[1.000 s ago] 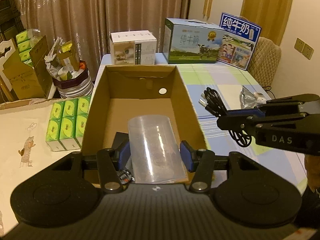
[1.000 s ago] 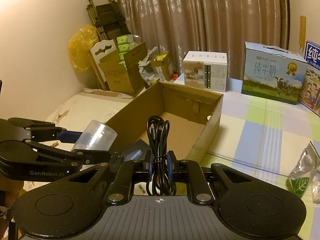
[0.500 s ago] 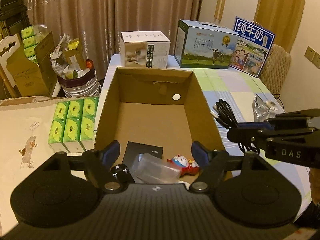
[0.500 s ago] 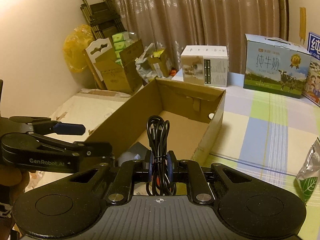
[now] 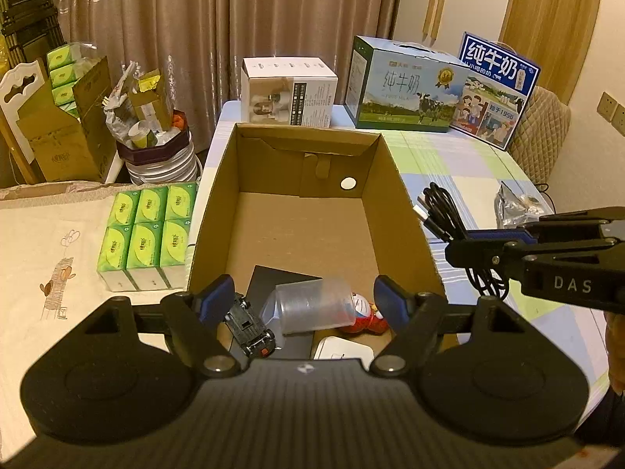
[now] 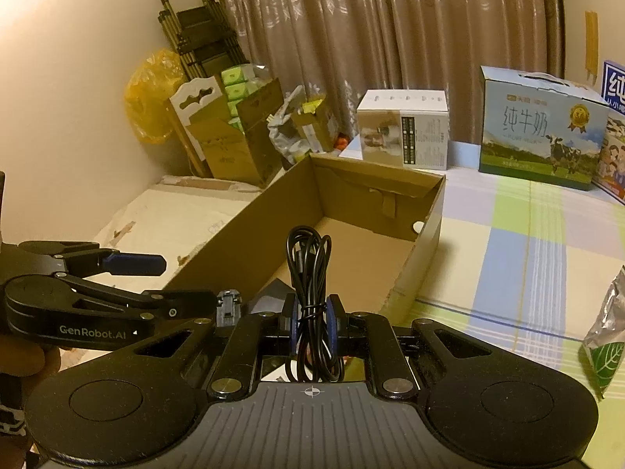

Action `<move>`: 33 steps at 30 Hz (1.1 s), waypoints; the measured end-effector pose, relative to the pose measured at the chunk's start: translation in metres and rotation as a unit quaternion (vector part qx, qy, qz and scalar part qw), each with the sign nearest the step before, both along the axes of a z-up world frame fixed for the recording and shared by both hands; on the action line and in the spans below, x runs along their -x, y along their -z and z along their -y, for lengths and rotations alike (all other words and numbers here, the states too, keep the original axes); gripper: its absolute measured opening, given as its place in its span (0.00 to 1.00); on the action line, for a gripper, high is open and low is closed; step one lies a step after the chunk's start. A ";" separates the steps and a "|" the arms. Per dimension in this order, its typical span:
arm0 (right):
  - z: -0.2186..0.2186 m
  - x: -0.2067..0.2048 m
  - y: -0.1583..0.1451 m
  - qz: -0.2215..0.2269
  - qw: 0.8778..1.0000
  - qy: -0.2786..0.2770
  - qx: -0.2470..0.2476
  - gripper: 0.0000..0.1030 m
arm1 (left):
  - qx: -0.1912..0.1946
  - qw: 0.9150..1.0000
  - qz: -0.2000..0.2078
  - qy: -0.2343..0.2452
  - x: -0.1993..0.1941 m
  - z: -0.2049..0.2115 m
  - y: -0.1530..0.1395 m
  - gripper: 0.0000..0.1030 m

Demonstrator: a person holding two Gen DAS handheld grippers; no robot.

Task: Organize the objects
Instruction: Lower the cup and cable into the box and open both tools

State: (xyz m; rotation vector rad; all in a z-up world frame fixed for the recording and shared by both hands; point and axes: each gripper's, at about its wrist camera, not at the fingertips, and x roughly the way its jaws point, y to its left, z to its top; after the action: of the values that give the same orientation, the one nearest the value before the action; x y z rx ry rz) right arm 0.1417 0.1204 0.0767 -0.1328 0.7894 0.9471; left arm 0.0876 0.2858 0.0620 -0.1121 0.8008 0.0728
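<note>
Dominating both views, an open cardboard box (image 5: pixel 394 203) is seen standing on a table with a checked cloth (image 5: pixel 449 156). Behind it, 1 white carton (image 5: pixel 289 92) and 2 milk cartons (image 5: pixel 402 86) are lined up before the curtains. Beside the box on its left, 6 green tissue packs (image 5: pixel 144 230) are stacked in 2 rows. The left gripper (image 5: pixel 304 301) is held above the near end of the box with its jaws spread wide and nothing between them. The right gripper (image 6: pixel 311 314) is clamped on a coiled black cable (image 6: pixel 308 273), held near the box's right wall. At the near end of the box floor, a clear plastic cup (image 5: pixel 312 305) is seen lying on its side across a black card (image 5: pixel 281 277), with a toy car (image 5: pixel 250 324) just left of it and a small figurine (image 5: pixel 365 312) just right.
</note>
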 end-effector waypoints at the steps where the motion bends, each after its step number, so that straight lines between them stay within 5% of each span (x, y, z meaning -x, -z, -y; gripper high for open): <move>1: -0.001 -0.001 0.000 -0.001 1.000 0.000 -0.001 0.11 | 0.000 1.000 0.000 0.000 0.000 0.000 -0.001 0.73; 9: -0.002 -0.004 -0.003 -0.011 0.999 0.008 -0.031 0.13 | 0.001 1.000 0.003 -0.006 0.003 -0.002 -0.003 0.73; 12: 0.001 -0.006 -0.007 -0.013 0.998 0.019 -0.054 0.63 | 0.001 1.000 0.003 -0.010 0.004 -0.004 -0.002 0.73; 13: 0.003 -0.008 -0.008 -0.009 0.998 0.022 -0.062 0.65 | 0.002 1.000 0.002 -0.012 0.004 -0.005 -0.002 0.73; 33: 0.050 0.001 -0.012 -0.024 0.995 0.061 -0.072 0.65 | 0.004 1.000 0.005 -0.015 0.017 0.014 -0.008 0.79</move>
State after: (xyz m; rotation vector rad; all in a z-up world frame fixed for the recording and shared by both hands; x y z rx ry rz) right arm 0.1407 0.0705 0.0890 0.0624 0.7615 0.8907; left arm 0.0710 0.2715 0.0705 -0.1323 0.7890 0.0962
